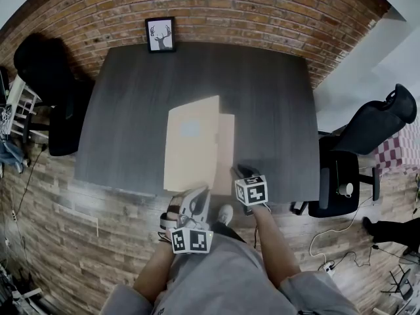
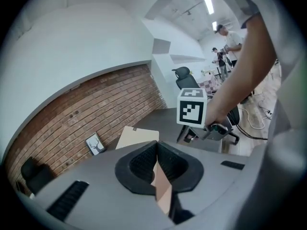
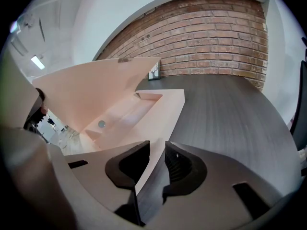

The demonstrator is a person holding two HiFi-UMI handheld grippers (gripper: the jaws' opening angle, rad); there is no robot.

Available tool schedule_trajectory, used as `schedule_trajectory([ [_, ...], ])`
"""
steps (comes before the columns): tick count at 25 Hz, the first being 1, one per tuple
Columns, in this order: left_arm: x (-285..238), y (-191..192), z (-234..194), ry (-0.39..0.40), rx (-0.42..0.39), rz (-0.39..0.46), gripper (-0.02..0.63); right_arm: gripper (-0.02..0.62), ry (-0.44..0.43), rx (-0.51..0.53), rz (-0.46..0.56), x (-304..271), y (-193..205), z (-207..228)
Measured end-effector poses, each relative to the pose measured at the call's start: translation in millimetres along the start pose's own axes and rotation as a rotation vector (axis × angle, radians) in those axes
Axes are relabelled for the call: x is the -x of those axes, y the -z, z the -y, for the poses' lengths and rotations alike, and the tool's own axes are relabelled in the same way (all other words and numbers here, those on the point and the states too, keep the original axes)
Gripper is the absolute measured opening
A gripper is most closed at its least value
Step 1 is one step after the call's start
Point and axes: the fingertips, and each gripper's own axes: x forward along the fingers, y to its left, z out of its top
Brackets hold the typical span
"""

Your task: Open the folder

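Note:
A pale peach folder (image 1: pixel 191 143) lies on the dark table (image 1: pixel 269 90), near its front edge. Its front cover (image 3: pixel 96 90) stands raised like a tent over the back sheet (image 3: pixel 160 111). My left gripper (image 1: pixel 199 195) is shut on the cover's near edge, and a strip of the cover (image 2: pixel 163 193) shows between its jaws (image 2: pixel 157 164). My right gripper (image 1: pixel 239 172) sits at the folder's near right corner. Its jaws (image 3: pixel 156 164) stand a little apart, with the back sheet's edge running into the gap.
A framed deer picture (image 1: pixel 160 34) leans on the brick wall at the table's far edge. Black office chairs stand to the right (image 1: pixel 374 126) and the left (image 1: pixel 46 71). Cables lie on the wooden floor at the right (image 1: pixel 328 241).

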Motion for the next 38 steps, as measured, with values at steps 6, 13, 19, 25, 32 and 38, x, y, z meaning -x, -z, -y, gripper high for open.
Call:
schedule_trajectory([
  [6,25,1,-35,-0.107,0.074,0.013,0.005,0.09,0.009,0.011,-0.005,-1,-1,-1],
  [13,60,19,-78,-0.261,0.145,-0.011,0.005,0.083,0.025,0.044,-0.006,-1,-2,-3],
  [19,81,38,-106,-0.359,0.199,-0.041,0.005,0.083,0.03,0.052,-0.009,-1,-2,-3],
  [25,99,63,-130,-0.452,0.264,-0.098,0.005,0.083,0.042,0.071,-0.017,-2,-3,-4],
  [32,113,86,-152,-0.545,0.279,-0.151,0.005,0.074,0.056,0.107,-0.03,-1,-2,-6],
  [38,119,104,-171,-0.611,0.289,-0.185,0.006,0.051,0.07,0.135,-0.043,-2,-2,-10],
])
